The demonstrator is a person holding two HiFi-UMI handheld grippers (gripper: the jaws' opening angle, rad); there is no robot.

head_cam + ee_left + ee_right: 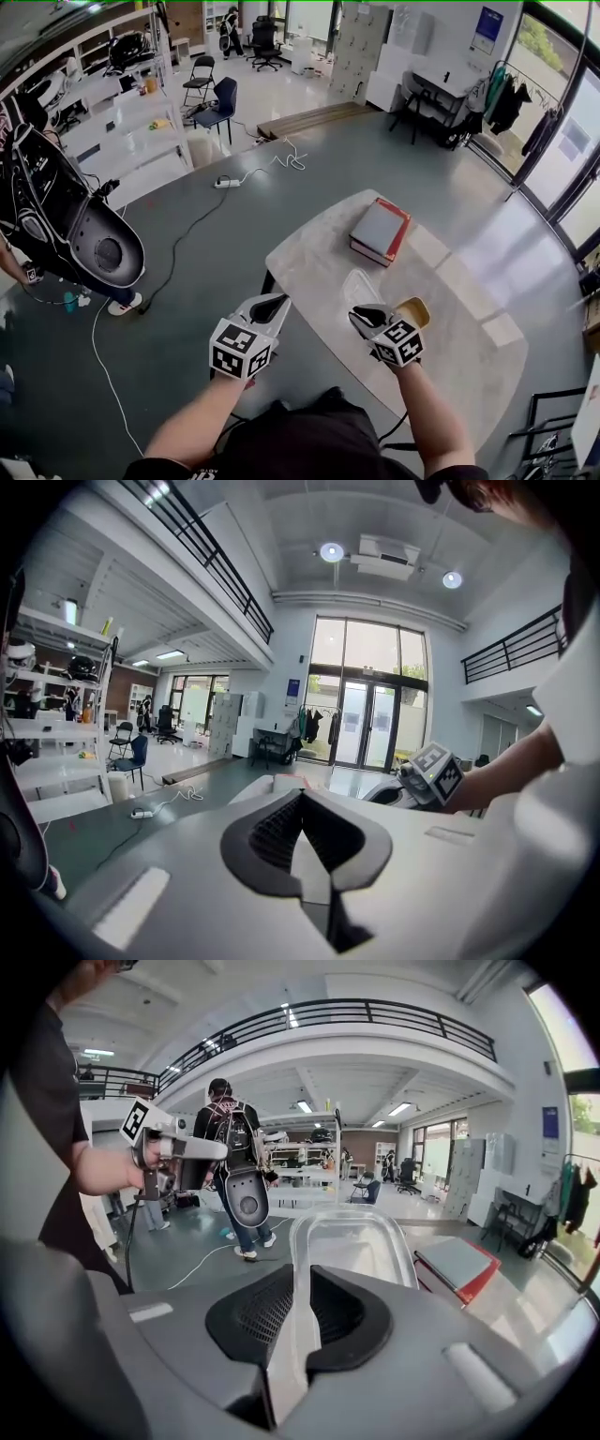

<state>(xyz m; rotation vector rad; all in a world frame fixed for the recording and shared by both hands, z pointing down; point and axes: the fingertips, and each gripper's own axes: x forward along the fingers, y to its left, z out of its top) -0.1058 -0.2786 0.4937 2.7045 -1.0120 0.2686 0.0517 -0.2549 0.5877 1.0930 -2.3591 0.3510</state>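
My right gripper (367, 319) (298, 1314) is shut on the near rim of a clear plastic lid (360, 285) (352, 1239), held level above the pale table (459, 347). A yellowish container (415, 309) sits on the table just right of that gripper. Farther along the table lies a grey book with red edges (380, 231) (459, 1265). My left gripper (271, 306) (302, 834) hovers at the table's left edge, jaws together with nothing between them. Each gripper shows in the other's view: the left gripper (178, 1152) and the right gripper (412, 785).
A person (230, 1147) carrying a large black shell (89, 239) stands on the floor to the left. A white power strip (226, 183) and cables lie on the grey floor. Shelving (131, 122) and chairs (220, 103) stand at the back left.
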